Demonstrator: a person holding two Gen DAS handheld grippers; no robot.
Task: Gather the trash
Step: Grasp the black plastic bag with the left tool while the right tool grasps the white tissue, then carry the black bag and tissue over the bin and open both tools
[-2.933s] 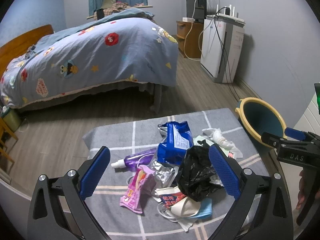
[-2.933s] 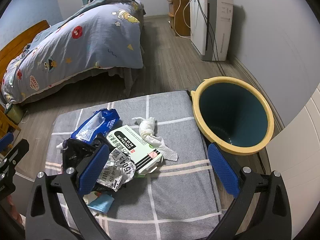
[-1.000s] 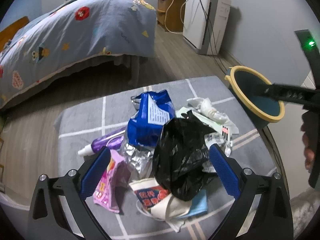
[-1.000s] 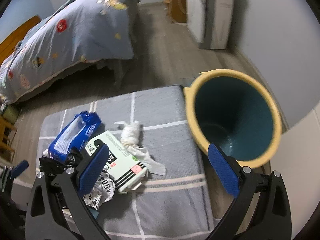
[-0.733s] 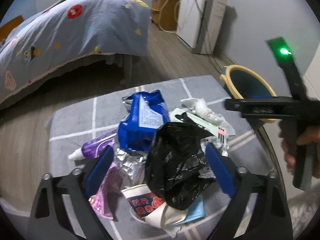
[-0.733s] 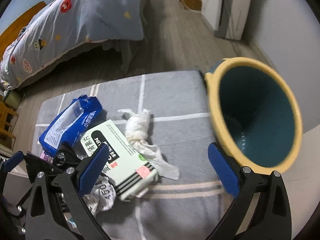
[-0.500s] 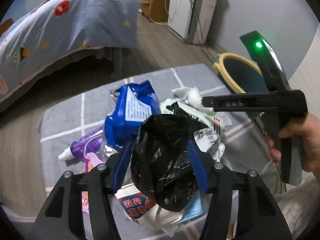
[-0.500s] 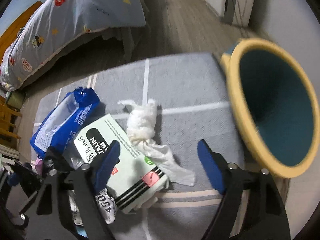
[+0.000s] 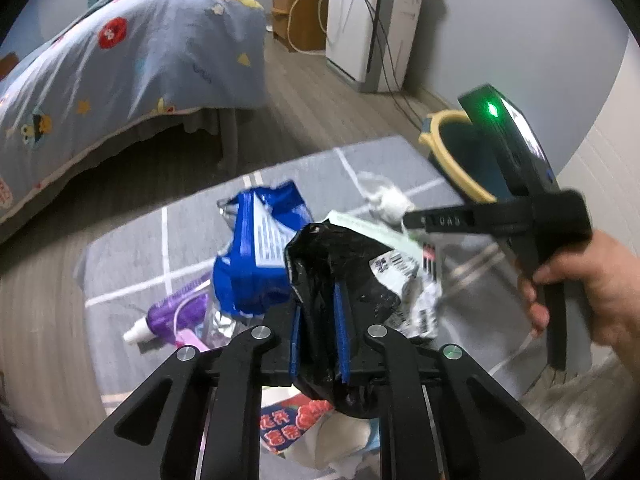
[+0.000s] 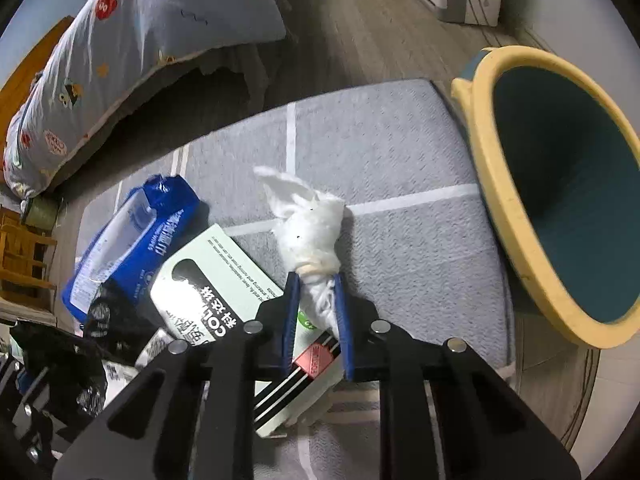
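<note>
A heap of trash lies on a grey checked mat (image 10: 400,152). My left gripper (image 9: 318,300) has its blue pads pressed on a crumpled black plastic bag (image 9: 340,264) at the top of the heap, and its jaws are closing. My right gripper (image 10: 314,280) pinches the twisted tail of a white tissue wad (image 10: 312,228), jaws closing too. The tissue lies partly over a green-and-white box (image 10: 208,272). A teal bin with a yellow rim (image 10: 500,184) stands just right of the mat. In the left wrist view a hand (image 9: 592,280) holds the right gripper.
A blue wipes pack (image 9: 256,256), a purple bottle (image 9: 172,312), a barcode wrapper (image 9: 404,276) and a red printed packet (image 9: 296,420) lie around the bag. A bed (image 9: 120,60) stands behind the mat, a white appliance (image 9: 368,20) by the far wall.
Both pairs of jaws have gone from wide open to nearly shut. The left closed on the black bag. The right came down over the mat and closed on the tissue.
</note>
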